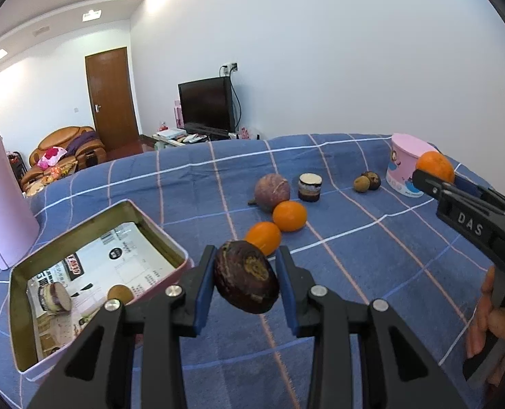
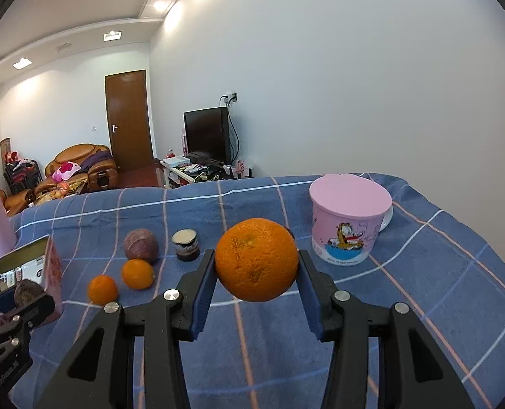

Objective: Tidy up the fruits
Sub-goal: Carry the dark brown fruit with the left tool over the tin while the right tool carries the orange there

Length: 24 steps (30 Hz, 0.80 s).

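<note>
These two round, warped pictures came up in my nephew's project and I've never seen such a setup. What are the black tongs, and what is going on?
No robot here: a person holds a hand-operated gripper in each hand, each with a wide-angle camera looking along its jaws, hence the warped look. One picture comes from the left gripper, the other from the right gripper. The left one is shut on a dark wrinkled fruit; the right one is shut on a large orange.

Below is a blue checked cloth. On it lie two small oranges, a round purplish fruit, a small jar, two small brown fruits, a pink lidded cup and an open tin box, which already holds a few items.
</note>
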Each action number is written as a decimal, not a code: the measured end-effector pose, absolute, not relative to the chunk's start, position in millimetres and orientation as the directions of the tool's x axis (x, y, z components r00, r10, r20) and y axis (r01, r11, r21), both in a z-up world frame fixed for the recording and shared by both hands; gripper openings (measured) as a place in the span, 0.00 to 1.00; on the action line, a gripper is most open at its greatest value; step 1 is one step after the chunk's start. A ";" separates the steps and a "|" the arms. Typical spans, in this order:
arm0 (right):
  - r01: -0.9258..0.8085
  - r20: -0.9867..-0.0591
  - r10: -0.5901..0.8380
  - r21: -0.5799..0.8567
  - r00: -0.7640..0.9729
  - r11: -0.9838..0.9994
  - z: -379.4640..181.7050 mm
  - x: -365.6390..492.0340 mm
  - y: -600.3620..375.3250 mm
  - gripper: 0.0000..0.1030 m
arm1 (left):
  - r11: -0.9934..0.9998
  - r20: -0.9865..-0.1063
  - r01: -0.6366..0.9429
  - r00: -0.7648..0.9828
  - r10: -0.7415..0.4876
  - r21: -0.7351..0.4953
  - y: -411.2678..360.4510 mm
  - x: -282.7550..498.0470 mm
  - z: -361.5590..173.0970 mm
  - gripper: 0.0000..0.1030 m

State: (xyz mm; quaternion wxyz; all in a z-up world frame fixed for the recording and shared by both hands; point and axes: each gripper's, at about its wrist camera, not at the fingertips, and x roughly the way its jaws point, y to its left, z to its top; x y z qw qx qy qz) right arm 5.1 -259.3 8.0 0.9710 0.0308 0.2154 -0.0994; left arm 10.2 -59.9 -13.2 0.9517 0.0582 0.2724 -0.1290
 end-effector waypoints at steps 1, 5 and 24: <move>0.207 -0.423 -0.181 0.017 0.888 0.978 8.3 2.5 -256.7 0.47 | 0.959 -0.530 0.279 0.821 -0.214 0.043 -58.8 8.7 -12.8 0.36; 0.206 -0.424 -0.178 0.021 0.888 0.978 7.3 -5.2 -247.2 0.47 | 0.960 -0.521 0.277 0.827 -0.212 0.048 -52.3 4.3 -12.3 0.36; 0.172 -0.397 -0.159 -0.002 0.904 0.985 7.4 -28.4 -204.1 0.47 | 0.964 -0.507 0.265 0.836 -0.212 0.034 -30.3 -2.1 -11.7 0.36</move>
